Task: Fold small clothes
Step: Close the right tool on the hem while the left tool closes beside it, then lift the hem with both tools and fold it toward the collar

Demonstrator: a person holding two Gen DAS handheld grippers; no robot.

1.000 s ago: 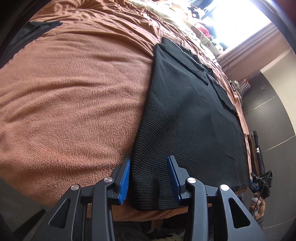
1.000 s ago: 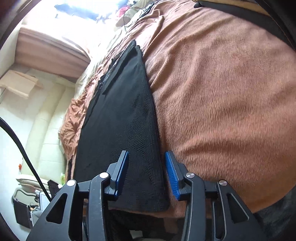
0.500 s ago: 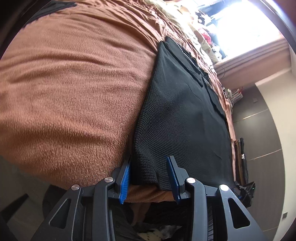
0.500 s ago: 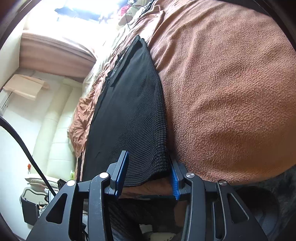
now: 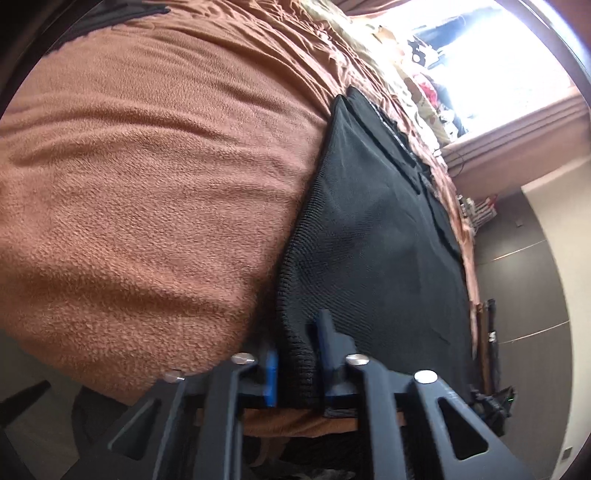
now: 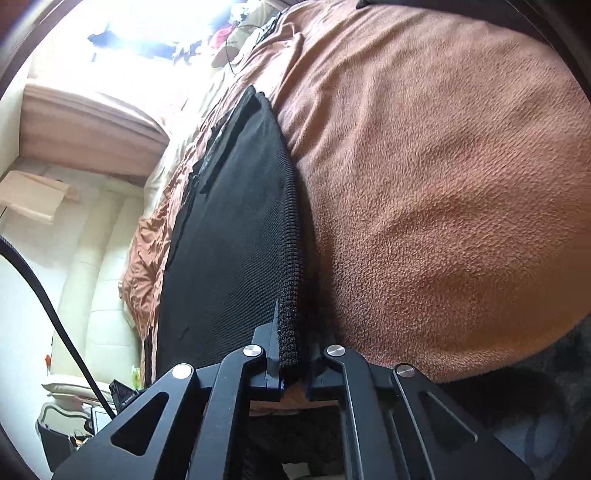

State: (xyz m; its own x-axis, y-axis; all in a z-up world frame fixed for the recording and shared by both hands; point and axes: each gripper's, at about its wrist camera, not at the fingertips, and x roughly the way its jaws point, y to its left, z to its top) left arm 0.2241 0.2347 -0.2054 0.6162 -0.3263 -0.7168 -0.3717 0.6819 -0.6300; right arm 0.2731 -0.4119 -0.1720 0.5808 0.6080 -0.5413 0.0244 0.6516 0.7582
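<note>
The left gripper [image 5: 297,363] is clamped on the near left corner of a black knit garment [image 5: 373,236], its ribbed hem bunched between the blue pads [image 5: 271,376]. To its left in this view spreads a brown fleece blanket [image 5: 147,192] covering the bed, gently rippled and curving down at the near edge; the garment lies flat on it, running away from the camera toward a bright window [image 5: 517,62]. Beside the window a folded brown curtain [image 5: 524,144] hangs, and further right stands a dark panelled wall [image 5: 524,288]. A patterned cream bedcover [image 5: 373,48] shows beyond the blanket's far end. The right gripper [image 6: 291,363] is closed tight on the garment's [image 6: 229,258] near right corner, the ribbed edge pinched upright between its fingers. On the left of this view a black cable [image 6: 48,302] crosses in front of a cream padded headboard or sofa back [image 6: 99,280], with the curtain [image 6: 88,133] and the window glare [image 6: 155,26] above. To the right of the garment the fleece blanket [image 6: 443,184] fills the rest of the bed.
</note>
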